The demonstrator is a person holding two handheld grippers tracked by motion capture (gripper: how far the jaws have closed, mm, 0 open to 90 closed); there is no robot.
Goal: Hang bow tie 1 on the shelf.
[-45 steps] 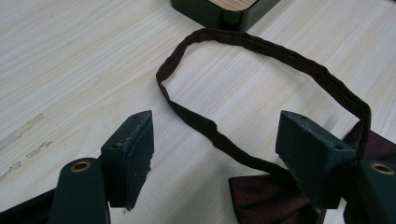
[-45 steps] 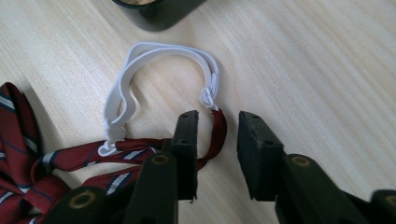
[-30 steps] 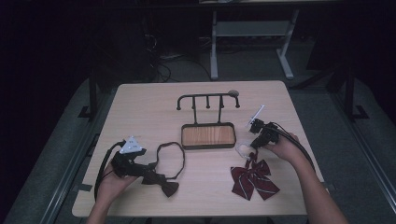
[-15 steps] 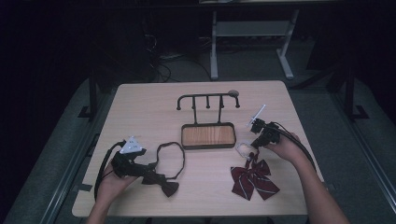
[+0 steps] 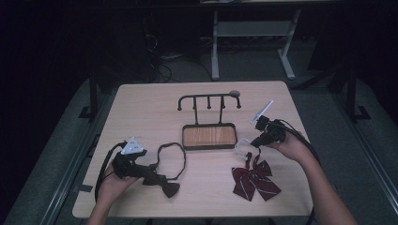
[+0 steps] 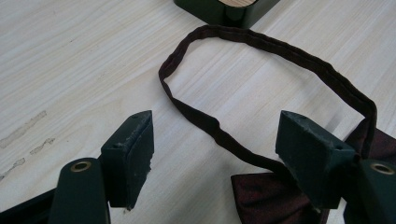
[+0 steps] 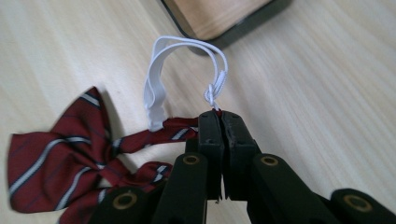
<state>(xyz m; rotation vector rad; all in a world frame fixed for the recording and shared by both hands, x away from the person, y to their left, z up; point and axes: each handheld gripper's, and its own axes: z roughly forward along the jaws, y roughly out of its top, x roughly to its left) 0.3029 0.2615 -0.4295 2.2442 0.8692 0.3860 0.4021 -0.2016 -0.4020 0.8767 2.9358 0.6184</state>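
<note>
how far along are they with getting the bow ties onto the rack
Barely started. Done: nothing hangs on the hook rack yet. In hand: the right claw is shut on the strap end of the striped red bow tie, by its white elastic loop, while the bow lies on the table. Left: the left claw is open over the dark bow tie and its strap, so probably both ties still need hanging.

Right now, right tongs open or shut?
Shut: right tongs pinch the striped red bow tie's band beside its white elastic loop.
</note>
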